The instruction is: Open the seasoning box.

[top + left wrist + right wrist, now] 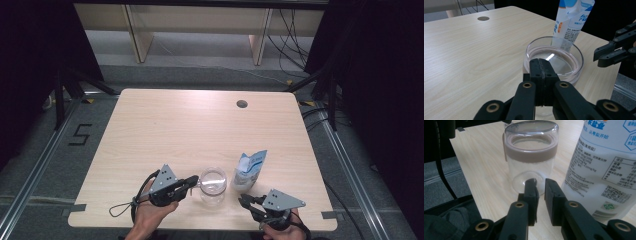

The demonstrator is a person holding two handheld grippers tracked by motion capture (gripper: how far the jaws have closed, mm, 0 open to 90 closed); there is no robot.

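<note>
A clear glass jar (pixel 213 187) with a clear lid and a brownish collar stands near the table's front edge. Just right of the jar stands a white and blue salt bag (pixel 250 169), upright with its top torn. My left gripper (pixel 196 181) lies level at the jar's left, jaws shut. In the left gripper view its tips (pixel 541 61) rest against the jar (pixel 559 57) at the rim, with nothing seen between them. My right gripper (pixel 243 201) sits in front of the bag, open by a narrow gap. In the right gripper view it (pixel 541 182) points at the jar (pixel 531 152) and bag (pixel 604 157), empty.
The light wooden table (pixel 190 125) has a round cable hole (pixel 242 104) at the back right. A cable loop (pixel 120 207) trails from the left gripper at the front left. Dark curtains and metal floor rails flank the table.
</note>
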